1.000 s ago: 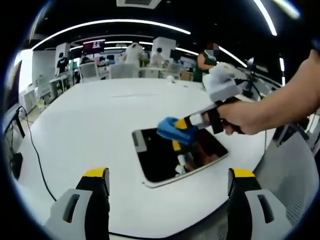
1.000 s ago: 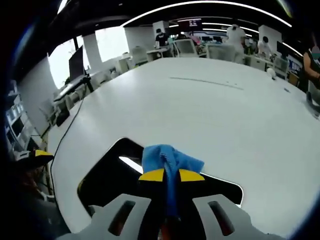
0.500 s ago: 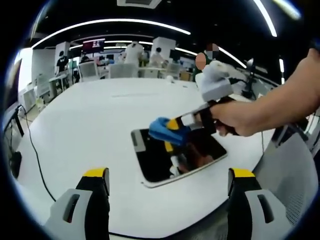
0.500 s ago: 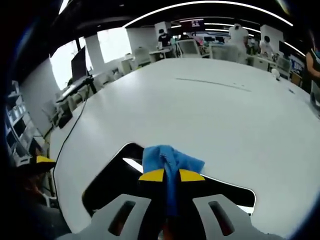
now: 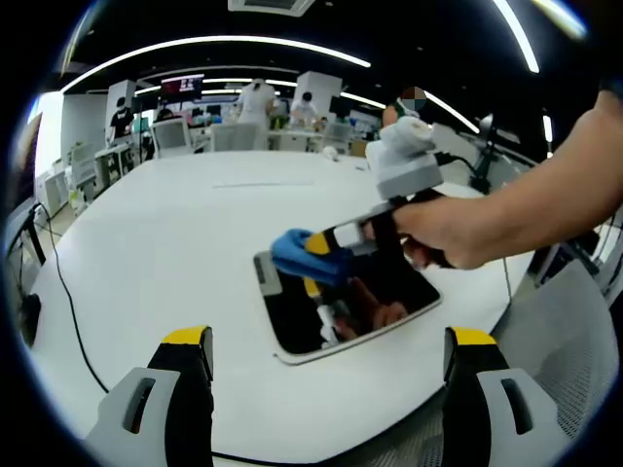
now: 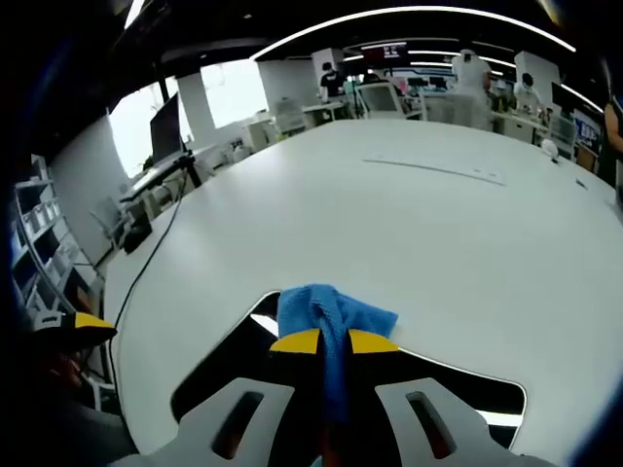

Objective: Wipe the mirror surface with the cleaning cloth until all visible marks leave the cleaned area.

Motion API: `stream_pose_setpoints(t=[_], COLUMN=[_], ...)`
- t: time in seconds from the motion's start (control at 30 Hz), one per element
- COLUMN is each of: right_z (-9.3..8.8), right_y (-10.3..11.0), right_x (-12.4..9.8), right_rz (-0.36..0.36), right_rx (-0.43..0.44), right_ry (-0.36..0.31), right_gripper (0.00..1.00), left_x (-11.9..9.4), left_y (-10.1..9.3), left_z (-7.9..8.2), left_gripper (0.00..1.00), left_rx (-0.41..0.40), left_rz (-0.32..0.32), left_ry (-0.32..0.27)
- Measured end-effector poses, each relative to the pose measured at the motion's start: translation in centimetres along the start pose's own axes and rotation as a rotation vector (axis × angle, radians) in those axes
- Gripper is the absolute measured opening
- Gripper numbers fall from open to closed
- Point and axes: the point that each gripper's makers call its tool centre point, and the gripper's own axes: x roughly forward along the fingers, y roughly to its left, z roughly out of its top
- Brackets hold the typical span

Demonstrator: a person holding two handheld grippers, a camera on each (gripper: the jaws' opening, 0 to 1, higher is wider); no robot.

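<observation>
Now right claw (image 6: 334,341) clamps bunched blue cloth (image 6: 329,309) on dark mirror (image 5: 341,306); left claw (image 5: 329,342) agape, empty.

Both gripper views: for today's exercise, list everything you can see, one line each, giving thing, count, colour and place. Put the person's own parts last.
Table: one, white, large and rounded, bearing the mirror.
Mirror: one, dark reflective face with a pale rim, flat on the table near its front edge.
Cleaning cloth: one, blue, bunched between the right gripper's jaws, over the mirror's far corner.
Cable: one, black, hanging off the table's left side.
Desks, chairs and people: several, pale, far behind the table; too small to count.
Ceiling light strips: several, white, overhead.
Left gripper: one, grey with yellow tips, jaws wide apart, held back from the mirror.
Right gripper: one, same colours, shut on the cloth.
Hand: one, holding the right gripper.
</observation>
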Motion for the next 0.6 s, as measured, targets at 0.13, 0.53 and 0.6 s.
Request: stream_pose_setpoints(t=[0.13, 0.53, 0.6], right_z=[0.2, 0.8, 0.8], right_y=[0.5, 2.1, 2.3], right_x=[0.4, 1.6, 1.8], right_rz=[0.011, 0.049, 0.054], right_rx=[-0.005, 0.0, 0.004], right_ry=[-0.006, -0.01, -0.012], right_gripper=[0.04, 0.04, 0.04], left_x=[0.0, 0.0, 0.0], left_y=[0.0, -0.2, -0.2], left_z=[0.0, -0.1, -0.1], left_gripper=[0.99, 0.99, 0.99], left_rx=[0.001, 0.003, 0.003], left_rz=[-0.001, -0.003, -0.004], left_ry=[0.003, 0.008, 0.009])
